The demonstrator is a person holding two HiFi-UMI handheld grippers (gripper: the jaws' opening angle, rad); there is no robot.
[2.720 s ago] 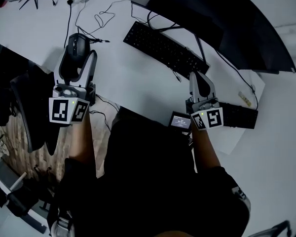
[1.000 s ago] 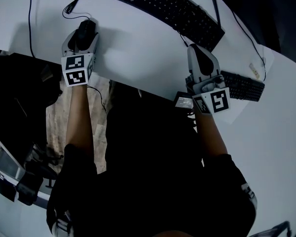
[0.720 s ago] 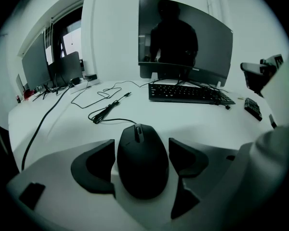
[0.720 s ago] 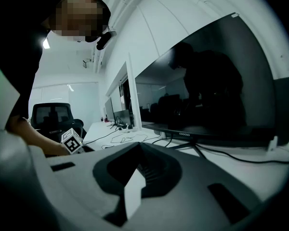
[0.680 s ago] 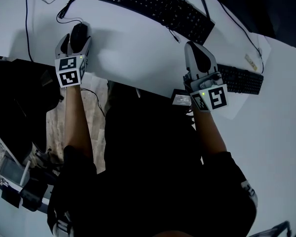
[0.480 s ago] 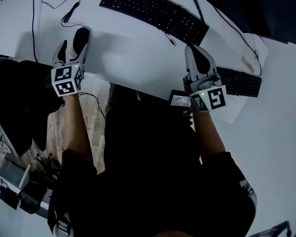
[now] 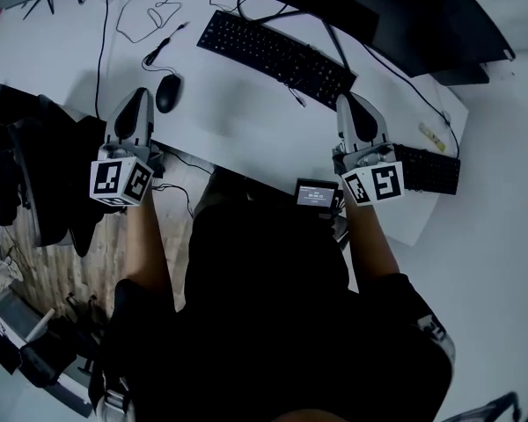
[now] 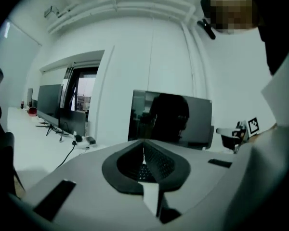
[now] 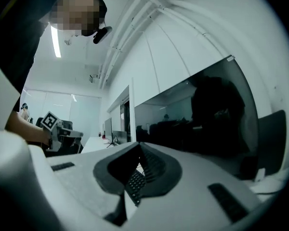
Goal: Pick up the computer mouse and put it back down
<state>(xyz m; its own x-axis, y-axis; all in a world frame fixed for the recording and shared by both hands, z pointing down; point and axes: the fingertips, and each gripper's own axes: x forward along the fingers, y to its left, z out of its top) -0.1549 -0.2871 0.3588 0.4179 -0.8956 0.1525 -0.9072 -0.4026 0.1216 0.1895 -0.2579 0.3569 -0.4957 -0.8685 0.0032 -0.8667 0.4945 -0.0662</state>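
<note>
The computer mouse (image 7: 167, 92) lies free on the white bench (image 7: 242, 117), just beside the raised left gripper (image 7: 139, 102), whose fingers have just been closing, with nothing between them. The right gripper (image 7: 355, 112) is likewise closed and empty. The pick-up and put-down appear finished.

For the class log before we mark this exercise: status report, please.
Left gripper just closed, empty. Right gripper shut, empty. Computer mouse on desk, clear of left gripper. Nothing blocking it.
</note>
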